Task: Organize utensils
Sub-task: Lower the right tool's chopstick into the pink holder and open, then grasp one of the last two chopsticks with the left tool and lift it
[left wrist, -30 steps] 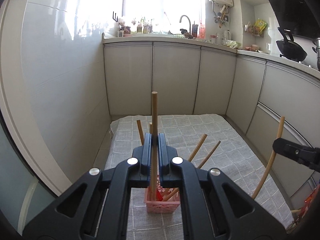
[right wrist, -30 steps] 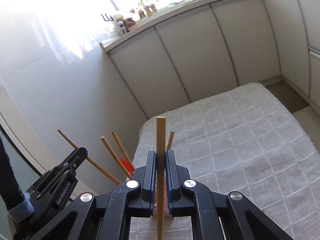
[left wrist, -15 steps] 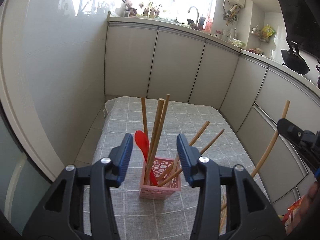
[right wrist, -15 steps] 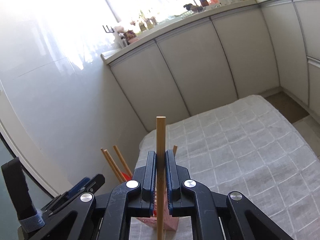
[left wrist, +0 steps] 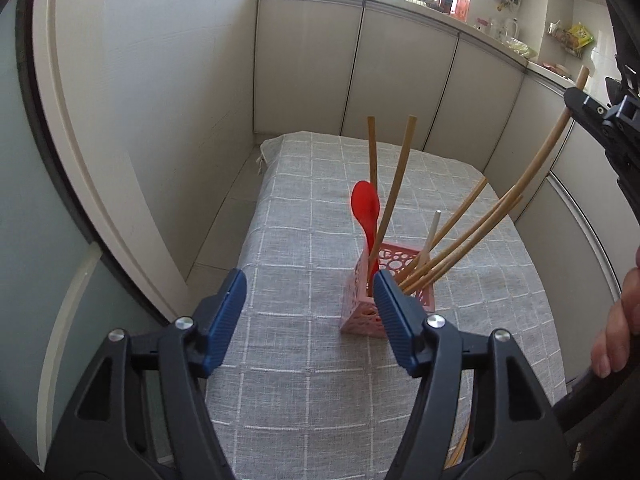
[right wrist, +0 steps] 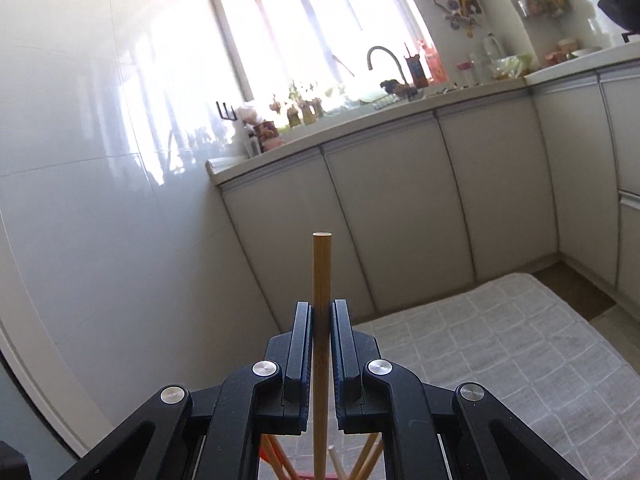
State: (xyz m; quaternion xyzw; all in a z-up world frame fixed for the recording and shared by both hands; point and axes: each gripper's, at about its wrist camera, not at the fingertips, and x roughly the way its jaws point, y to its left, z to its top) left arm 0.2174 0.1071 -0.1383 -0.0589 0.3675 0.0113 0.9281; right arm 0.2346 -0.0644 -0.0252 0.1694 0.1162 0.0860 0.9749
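1. the table (left wrist: 304,360) with its grey checked cloth fills most of the left wrist view, white cabinet doors (left wrist: 400,72) run along behind it, and the window (right wrist: 320,20) over the counter glares bright in the right wrist view.
2. left gripper (left wrist: 310,312) sits low over the near-left part of the cloth and angles down at it. its blue-padded jaws are spread wide with nothing between them. a second ago they were clamped on a wooden stick above the holder, so that stick is dropped in now and the gripper has backed off toward the camera side.
3. right gripper (right wrist: 321,332) is pinched tight on a bamboo chopstick (right wrist: 321,280), which stands bolt upright between the pads. in the left wrist view this gripper hangs up at the right edge, well above the table, and the stick slants down from it into the holder. it's tipped more toward the window than before.
4. the pink perforated utensil holder (left wrist: 362,312) stands on the cloth just beyond the left gripper's right jaw.
5. in it: a red plastic spoon (left wrist: 365,204) bowl-up, several wooden chopsticks fanned out left and right, and one thin white stick (left wrist: 431,232).
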